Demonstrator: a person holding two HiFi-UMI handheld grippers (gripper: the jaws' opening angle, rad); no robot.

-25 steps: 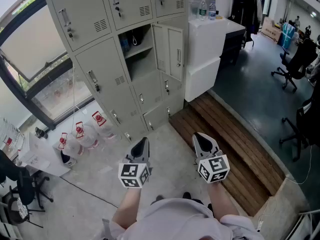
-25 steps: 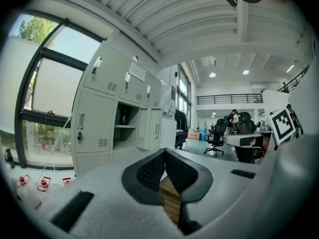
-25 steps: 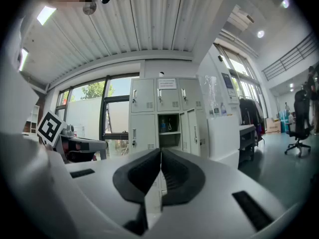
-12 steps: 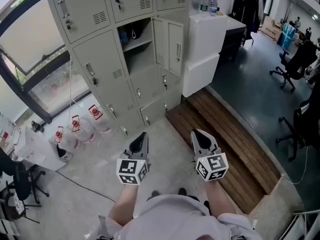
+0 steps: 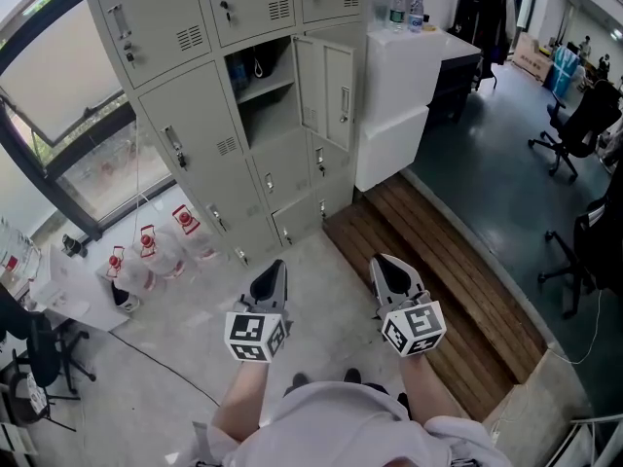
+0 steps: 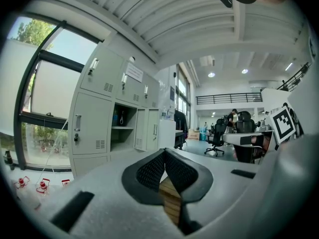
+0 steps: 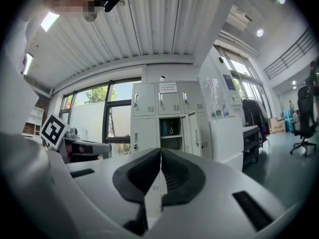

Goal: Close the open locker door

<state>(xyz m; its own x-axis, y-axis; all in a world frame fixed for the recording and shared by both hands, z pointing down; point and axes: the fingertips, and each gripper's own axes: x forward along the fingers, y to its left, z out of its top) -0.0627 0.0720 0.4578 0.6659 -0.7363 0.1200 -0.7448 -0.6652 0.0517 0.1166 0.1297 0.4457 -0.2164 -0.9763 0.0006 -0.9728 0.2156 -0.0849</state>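
Currently: left gripper (image 5: pixel 275 269), jaws closed together, nothing between them. Right gripper (image 5: pixel 387 266), jaws likewise pressed together, empty. Both are held over the floor (image 5: pixel 321 290), well apart from the grey locker bank (image 5: pixel 185 86). Locker door (image 5: pixel 328 90), middle column, second row, stands swung outward to the right, compartment (image 5: pixel 261 90) exposed.

Clear jugs with red labels (image 5: pixel 146 256) on the floor (image 5: pixel 185 343) by the window (image 5: pixel 58 86), two bottles (image 5: pixel 397 9) atop a white cabinet (image 5: pixel 399 95), wooden floor boards (image 5: pixel 458 290), black office chairs (image 5: pixel 574 120)
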